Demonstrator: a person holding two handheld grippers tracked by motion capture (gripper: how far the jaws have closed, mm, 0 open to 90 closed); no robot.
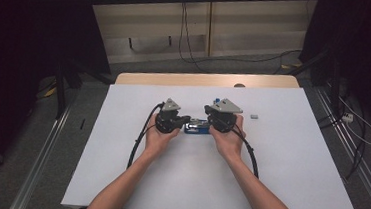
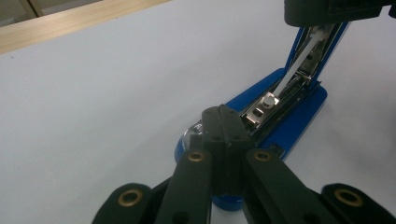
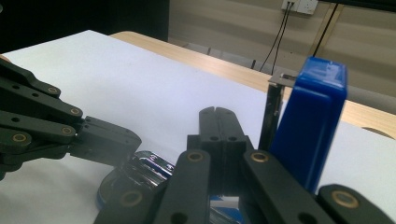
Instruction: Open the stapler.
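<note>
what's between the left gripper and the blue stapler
Nothing visible. The left gripper, jaws together, already sits at the low end of the opened blue stapler, right over its metal channel.

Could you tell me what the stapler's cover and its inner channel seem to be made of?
The stapler cover looks like glossy blue plastic, moulded with smooth, rounded edges. The inner channel appears to be bright metal, silvery and reflective, probably steel.

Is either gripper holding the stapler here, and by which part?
The left gripper presses shut on the blue stapler at its front end. The right gripper is shut beside the raised lid; its grip cannot be told.
</note>
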